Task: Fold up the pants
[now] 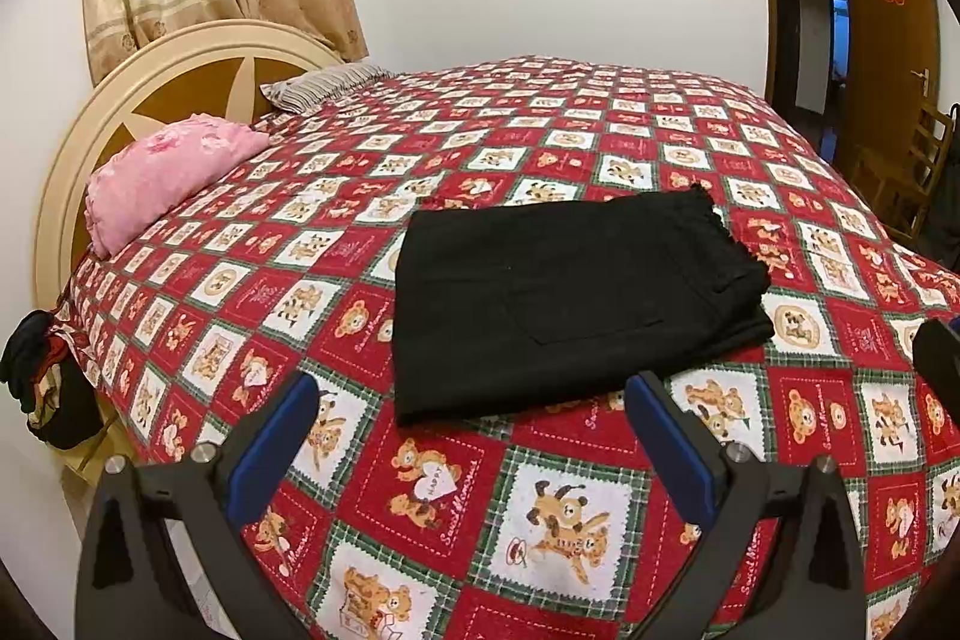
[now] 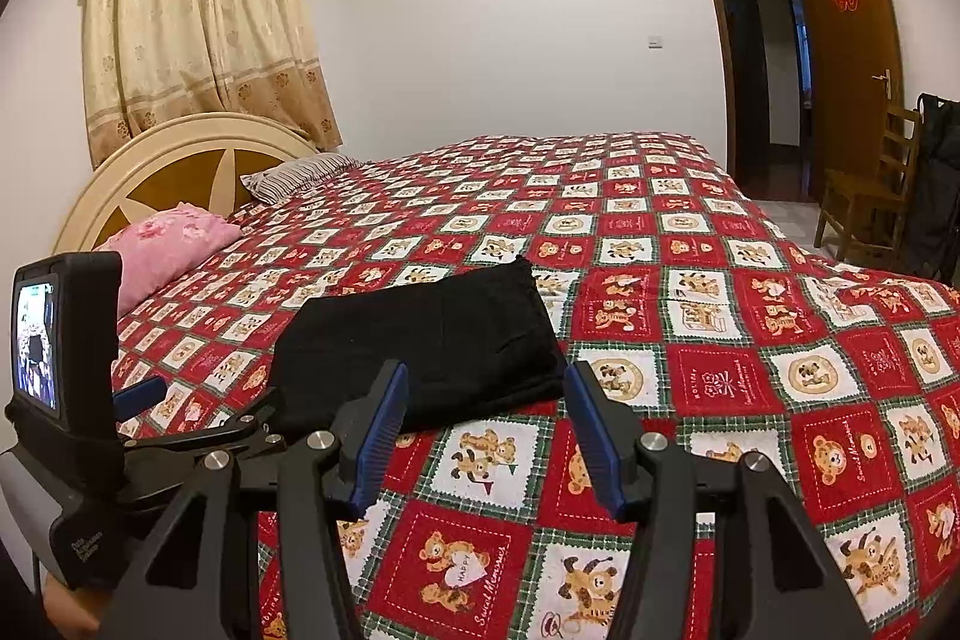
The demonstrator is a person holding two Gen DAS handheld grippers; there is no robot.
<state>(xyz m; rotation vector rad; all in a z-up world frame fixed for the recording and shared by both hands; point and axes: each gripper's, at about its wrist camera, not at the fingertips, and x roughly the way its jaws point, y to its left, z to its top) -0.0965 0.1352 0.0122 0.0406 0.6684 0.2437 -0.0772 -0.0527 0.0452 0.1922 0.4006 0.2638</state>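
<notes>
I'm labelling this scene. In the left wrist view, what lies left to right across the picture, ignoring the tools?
Dark clothes hanging off the bedside → pink pillow → striped pillow → folded black pants → open wooden door.

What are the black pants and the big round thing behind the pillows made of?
The black pants look like thick matte cloth, maybe denim: a stitched pocket and a frayed edge show. The round headboard looks like wood, with a smooth cream-painted rim and brown panels, though paint hides any grain.
</notes>
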